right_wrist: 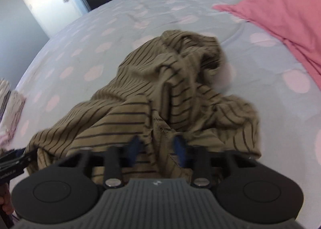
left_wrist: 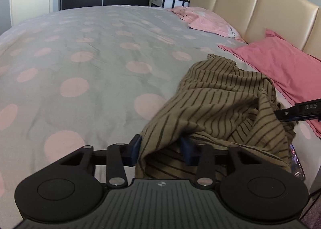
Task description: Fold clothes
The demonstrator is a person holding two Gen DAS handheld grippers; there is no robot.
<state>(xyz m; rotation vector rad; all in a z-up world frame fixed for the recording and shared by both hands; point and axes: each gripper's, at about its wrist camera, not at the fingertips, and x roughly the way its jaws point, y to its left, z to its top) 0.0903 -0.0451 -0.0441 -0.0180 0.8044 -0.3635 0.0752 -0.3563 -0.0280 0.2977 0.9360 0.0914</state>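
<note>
We see an olive-tan garment crossed by thin dark stripes. Under it the bed cover is pale grey with large pink dots. Beyond the garment lie a deep pink pillow and a paler pink one, against a cream headboard. Both grippers are black with blue pads.

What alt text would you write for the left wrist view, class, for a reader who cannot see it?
The left hand-held gripper has bunched olive striped fabric between its blue fingers, above a grey bedspread with pink dots. Pink pillows lie against a cream headboard.
</note>
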